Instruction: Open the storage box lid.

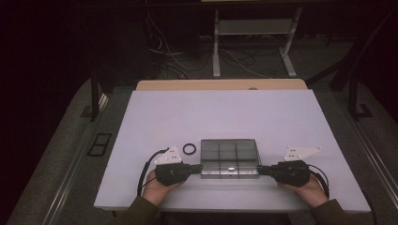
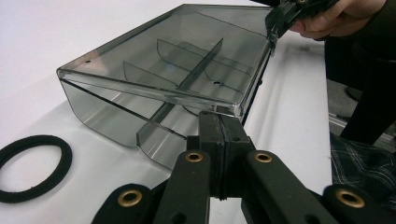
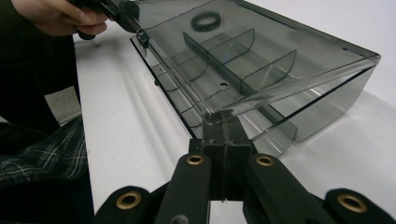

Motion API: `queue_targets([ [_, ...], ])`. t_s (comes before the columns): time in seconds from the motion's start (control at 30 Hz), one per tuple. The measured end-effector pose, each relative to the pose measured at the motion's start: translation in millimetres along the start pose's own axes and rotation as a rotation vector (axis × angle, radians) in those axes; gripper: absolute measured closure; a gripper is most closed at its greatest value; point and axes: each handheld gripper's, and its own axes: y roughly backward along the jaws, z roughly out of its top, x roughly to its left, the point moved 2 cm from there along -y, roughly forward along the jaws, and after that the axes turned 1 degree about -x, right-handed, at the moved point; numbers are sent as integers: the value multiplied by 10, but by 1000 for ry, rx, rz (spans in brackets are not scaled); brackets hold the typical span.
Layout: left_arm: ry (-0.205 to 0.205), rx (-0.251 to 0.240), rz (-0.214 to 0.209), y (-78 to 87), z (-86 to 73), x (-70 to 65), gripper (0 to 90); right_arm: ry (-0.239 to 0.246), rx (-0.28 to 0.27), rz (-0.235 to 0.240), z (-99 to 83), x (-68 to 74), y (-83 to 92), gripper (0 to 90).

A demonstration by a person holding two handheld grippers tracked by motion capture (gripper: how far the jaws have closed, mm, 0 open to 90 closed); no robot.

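Box: clear smoky plastic box [image 1: 229, 158] with inner dividers, on the white table [image 1: 225, 117], near the person's edge, midway between the two grippers.
Lid: hinged lid [image 2: 187, 60] raised at its near edge, tilted above the box body; the gap under it is seen in both gripper views.
Left gripper: left gripper [image 1: 199, 167] at the box's near left corner; jaws pressed together, their tips right at the lid's corner edge. Whether the thin edge is pinched between them cannot be told.
Right gripper: right gripper [image 1: 259, 169] at the near right corner, mirror pose; jaws likewise clenched at the lid's corner, grip on the edge not discernible.
Hands: left hand [image 1: 157, 185] and right hand [image 1: 307, 187] hold the gripper bodies low over the table.
Ring: black ring [image 1: 189, 148] flat on the table, just left of the box's far left corner, apart from it.
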Motion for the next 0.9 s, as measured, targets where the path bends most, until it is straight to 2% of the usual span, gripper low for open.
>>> queue_targets([
  [0.27,14,-19,-6,4,13,8,890,3,1,6,37,10,-53,891],
  [0.53,10,-18,-4,8,12,15,885,4,0,17,77,18,-102,891],
  [0.7,11,-6,1,20,-1,26,854,5,-3,19,95,3,-114,891],
  [0.9,6,0,35,66,-13,50,772,6,-3,25,134,4,-149,891],
])
